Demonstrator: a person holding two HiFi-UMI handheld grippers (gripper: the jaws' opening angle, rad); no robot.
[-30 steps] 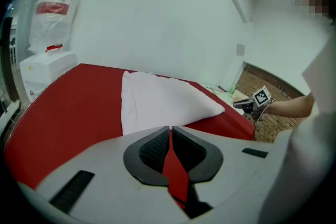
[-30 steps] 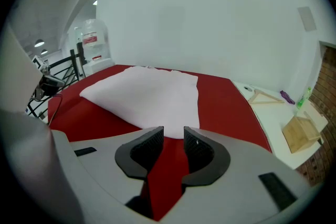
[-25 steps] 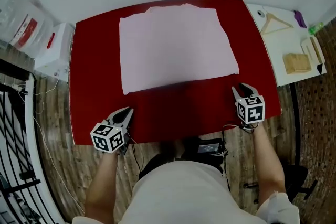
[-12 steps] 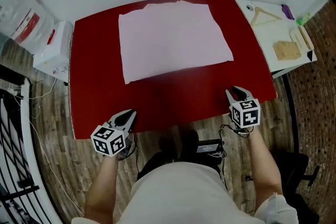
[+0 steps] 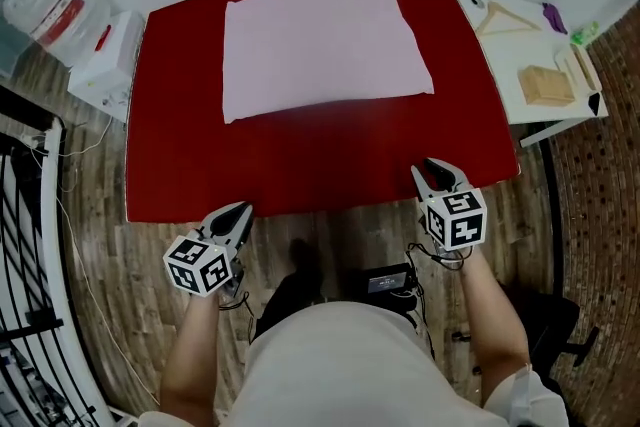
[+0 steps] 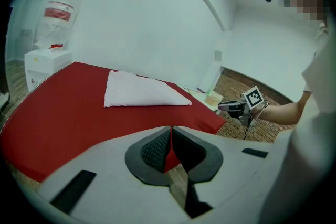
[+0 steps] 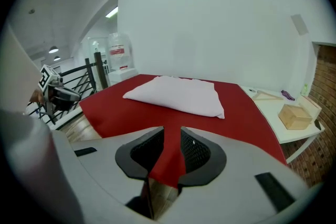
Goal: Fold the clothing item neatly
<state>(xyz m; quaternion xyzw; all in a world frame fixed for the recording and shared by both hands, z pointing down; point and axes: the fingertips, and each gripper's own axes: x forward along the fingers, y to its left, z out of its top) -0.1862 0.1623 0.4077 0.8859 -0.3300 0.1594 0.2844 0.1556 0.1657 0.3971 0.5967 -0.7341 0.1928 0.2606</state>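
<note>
The pale pink clothing item [image 5: 325, 45] lies flat as a folded rectangle on the far half of the red table [image 5: 300, 155]. It also shows in the left gripper view [image 6: 142, 92] and the right gripper view [image 7: 181, 94]. My left gripper [image 5: 240, 212] hovers at the table's near left edge, shut with nothing in it [image 6: 170, 131]. My right gripper [image 5: 432, 167] is at the near right edge, jaws apart and empty [image 7: 171, 131]. Both are well short of the garment. Each gripper sees the other: the right gripper [image 6: 231, 107], the left gripper [image 7: 65, 94].
A white side table [image 5: 520, 55] at the right carries a wooden hanger [image 5: 505, 18] and a wooden box [image 5: 545, 85]. A white box [image 5: 105, 65] and a plastic bag [image 5: 50, 5] stand at the left. A black railing [image 5: 20, 215] runs along the left. A black device [image 5: 385, 280] lies on the wooden floor.
Both grippers have drawn back toward the person, from over the table's near part to its front edge. The garment has not moved. Neither gripper's jaws changed.
</note>
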